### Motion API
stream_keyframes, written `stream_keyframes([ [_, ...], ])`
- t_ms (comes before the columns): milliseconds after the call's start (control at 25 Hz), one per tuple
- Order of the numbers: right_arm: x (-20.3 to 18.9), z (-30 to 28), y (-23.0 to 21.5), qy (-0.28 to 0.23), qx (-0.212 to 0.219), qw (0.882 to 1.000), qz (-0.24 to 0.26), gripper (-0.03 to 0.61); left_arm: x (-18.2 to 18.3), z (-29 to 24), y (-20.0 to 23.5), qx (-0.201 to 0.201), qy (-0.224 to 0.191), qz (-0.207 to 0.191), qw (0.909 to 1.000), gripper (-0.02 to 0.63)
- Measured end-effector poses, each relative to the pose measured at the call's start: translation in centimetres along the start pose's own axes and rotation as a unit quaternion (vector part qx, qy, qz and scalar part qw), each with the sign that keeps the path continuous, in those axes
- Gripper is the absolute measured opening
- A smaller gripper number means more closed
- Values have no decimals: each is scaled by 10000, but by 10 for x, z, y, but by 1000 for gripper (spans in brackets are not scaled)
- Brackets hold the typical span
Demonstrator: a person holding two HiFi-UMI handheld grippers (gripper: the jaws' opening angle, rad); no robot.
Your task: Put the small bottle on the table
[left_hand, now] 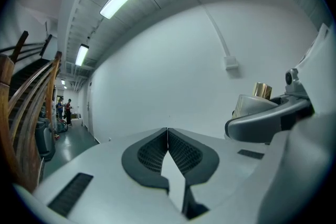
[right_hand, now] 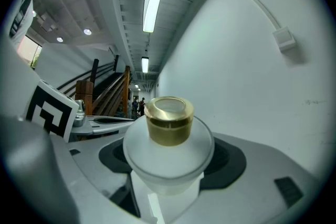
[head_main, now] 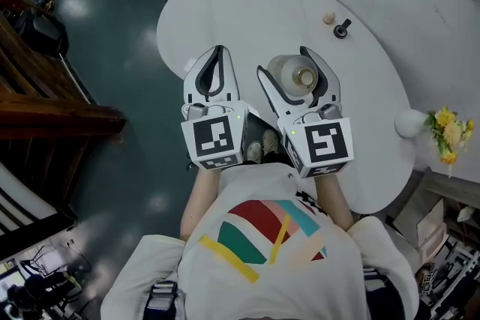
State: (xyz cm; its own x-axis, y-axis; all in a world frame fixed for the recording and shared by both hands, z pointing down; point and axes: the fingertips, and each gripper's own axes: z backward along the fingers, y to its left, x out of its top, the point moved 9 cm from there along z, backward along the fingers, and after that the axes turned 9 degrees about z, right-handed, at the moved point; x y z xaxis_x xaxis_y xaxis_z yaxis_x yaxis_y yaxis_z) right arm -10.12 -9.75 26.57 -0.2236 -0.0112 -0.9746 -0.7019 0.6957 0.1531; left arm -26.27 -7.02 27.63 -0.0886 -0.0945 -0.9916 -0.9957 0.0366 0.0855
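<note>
The person stands at the near edge of a white oval table (head_main: 225,4) with both grippers raised side by side over it. The right gripper (head_main: 283,61) (right_hand: 170,165) has its jaws spread just wide enough to take the small bottle (head_main: 294,75) (right_hand: 168,134), and the dark pads press the round frosted-white body from both sides. The bottle sits upright in that grip with its gold cap (right_hand: 168,119) on top, and the cap stands clear above the jaws. The bottle is held in the air over the near part of the table rather than standing on it.

The left gripper (head_main: 218,49) (left_hand: 167,139) hangs over the table's near-left edge. Its jaws are pressed together, the ribbed pads meet along a thin line, and nothing is between them.

At the table's far side a small beige ball (head_main: 328,17) and a black knob (head_main: 342,29) lie close together. At the table's right edge stands a round white vase (head_main: 410,123), with yellow flowers (head_main: 450,133) just beyond it.
</note>
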Motion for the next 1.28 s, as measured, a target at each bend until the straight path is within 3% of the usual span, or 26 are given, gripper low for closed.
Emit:
stream_keyframes([
  [600,-37,-24,-73,730,-574,9955,-192,348,-5,-40,-44,-374,212,-165,9989,18],
  [920,-89,-27,-123,1468,-817,9858,-74,348,-17,-61,-94,-830,450,-418,9947,18],
  [1280,-138,-26,-166,1911,-1091,9751,-287,348,-33,-82,-126,-1081,751,-645,9892,18],
])
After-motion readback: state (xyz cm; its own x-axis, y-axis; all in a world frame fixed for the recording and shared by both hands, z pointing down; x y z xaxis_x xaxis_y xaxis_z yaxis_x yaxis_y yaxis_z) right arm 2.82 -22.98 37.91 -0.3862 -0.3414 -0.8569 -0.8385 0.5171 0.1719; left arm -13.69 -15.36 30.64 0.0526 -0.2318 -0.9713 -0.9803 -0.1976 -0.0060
